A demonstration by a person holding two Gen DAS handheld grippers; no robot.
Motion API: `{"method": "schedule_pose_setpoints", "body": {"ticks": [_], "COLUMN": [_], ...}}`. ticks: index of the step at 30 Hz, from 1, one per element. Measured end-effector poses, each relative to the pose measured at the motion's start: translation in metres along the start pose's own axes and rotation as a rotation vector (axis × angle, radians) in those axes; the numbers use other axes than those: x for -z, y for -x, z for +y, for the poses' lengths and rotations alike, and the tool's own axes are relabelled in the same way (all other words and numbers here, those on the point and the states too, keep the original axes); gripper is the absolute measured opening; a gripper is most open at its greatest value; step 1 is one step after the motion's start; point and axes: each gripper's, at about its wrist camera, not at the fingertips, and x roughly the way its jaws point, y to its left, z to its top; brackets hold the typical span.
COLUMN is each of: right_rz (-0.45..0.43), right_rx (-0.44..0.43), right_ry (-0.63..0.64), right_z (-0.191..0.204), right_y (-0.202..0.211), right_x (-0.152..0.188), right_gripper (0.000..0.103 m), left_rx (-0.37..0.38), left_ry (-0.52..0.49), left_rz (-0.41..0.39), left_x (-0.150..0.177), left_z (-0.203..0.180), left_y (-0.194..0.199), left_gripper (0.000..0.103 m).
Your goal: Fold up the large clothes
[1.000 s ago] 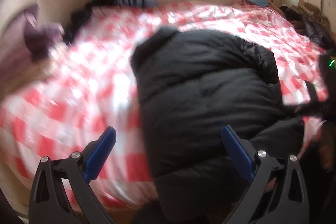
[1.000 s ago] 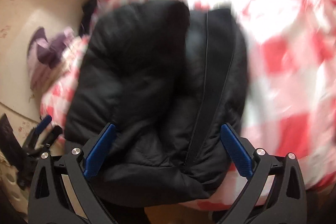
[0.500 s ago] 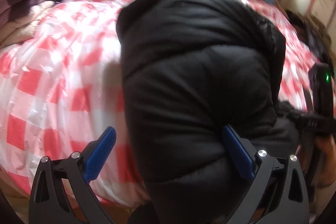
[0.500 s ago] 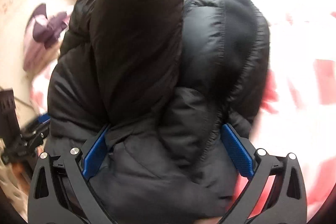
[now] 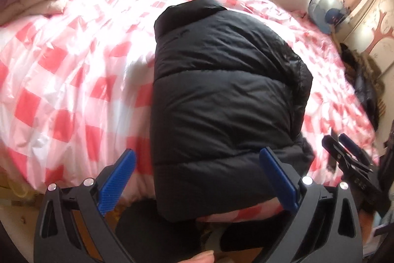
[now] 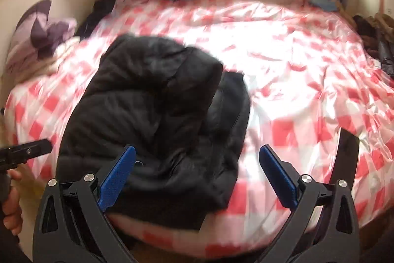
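The black puffer jacket [image 5: 221, 100] sits folded into a chunky bundle near the front edge of the bed, on the red-and-white checkered cover [image 5: 73, 70]. Quilted panels face up, with the collar end pointing toward the window. From the right side a folded-over sleeve and zipper edge show. The left gripper [image 5: 197, 179] and the right gripper [image 6: 197, 176] both hang spread wide, holding nothing.
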Motion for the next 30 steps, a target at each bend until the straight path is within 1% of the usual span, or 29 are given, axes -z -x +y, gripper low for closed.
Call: {"method": "schedule_pose_setpoints", "body": {"ticks": [1,2,4,5,7,11,18,25,30], "right_rz": [0.025,0.037,0.066,0.070,0.079,0.096,0.115,0.130,0.139], "right_rx": [0.025,0.036,0.068,0.071,0.076,0.066,0.069,0.069,0.060], "right_ry": [0.000,0.001,0.020,0.025,0.028,0.051,0.070,0.076,0.071], "right_z": [0.006,0.006,0.009,0.011,0.012,0.023,0.030,0.029,0.028], "right_y": [0.004,0.005,0.007,0.008,0.011,0.006,-0.001,-0.005,-0.007], "right_x": [0.006,0.009,0.014,0.017,0.023,0.022,0.023,0.023,0.022], "right_gripper": [0.097,0.097,0.097,0.097,0.097,0.097,0.097,0.097,0.097], "left_rx": [-0.031,-0.040,-0.059,-0.082,-0.089,-0.105,-0.180,-0.192,-0.184], "left_ry": [-0.026,-0.040,-0.048,-0.049,-0.054,-0.055,-0.103,-0.127,-0.121], "left_rz": [-0.006,-0.002,0.012,0.018,0.021,0.016,0.003,-0.001,-0.003], "left_x": [0.004,0.001,0.006,0.010,0.015,0.022,0.031,0.030,0.028], "left_z": [-0.007,-0.006,-0.009,-0.012,-0.015,-0.017,-0.022,-0.025,-0.023], "left_y": [0.001,0.000,0.000,-0.001,-0.001,-0.002,-0.001,-0.002,-0.003], "left_gripper": [0.096,0.096,0.096,0.096,0.096,0.096,0.096,0.096,0.096]}}
